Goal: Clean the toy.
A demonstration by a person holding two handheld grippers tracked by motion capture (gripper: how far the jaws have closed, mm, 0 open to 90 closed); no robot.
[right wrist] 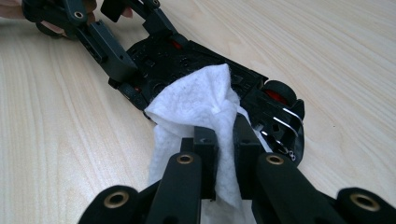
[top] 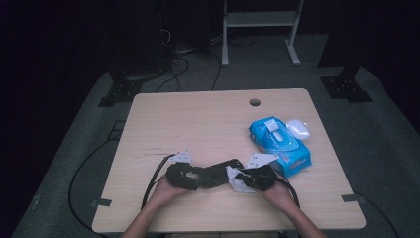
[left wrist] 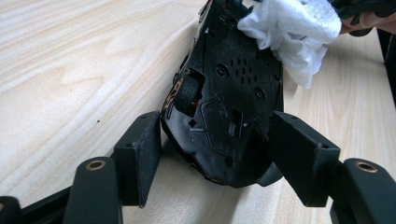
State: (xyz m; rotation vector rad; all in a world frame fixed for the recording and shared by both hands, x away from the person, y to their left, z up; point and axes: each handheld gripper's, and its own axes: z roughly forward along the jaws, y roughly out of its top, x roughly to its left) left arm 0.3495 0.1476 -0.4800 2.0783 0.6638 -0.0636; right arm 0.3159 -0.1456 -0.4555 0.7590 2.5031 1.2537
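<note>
Near the table's [top: 208,119] front edge, upturned black toy car [left wrist: 233,98] between left gripper's [left wrist: 217,156] jaws, touch unclear, right gripper [right wrist: 225,140] pinching white wipe [right wrist: 196,100] on its underside, blue wipes pack [top: 280,141] nearby.

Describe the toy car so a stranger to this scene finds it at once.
Start at the light wooden table and go to its near edge, where the two grippers meet. The toy car lies upside down between the left gripper and the right gripper. It is black, its underside up and wheels showing, with a white wipe against it, unlike the blue wipes pack.
</note>
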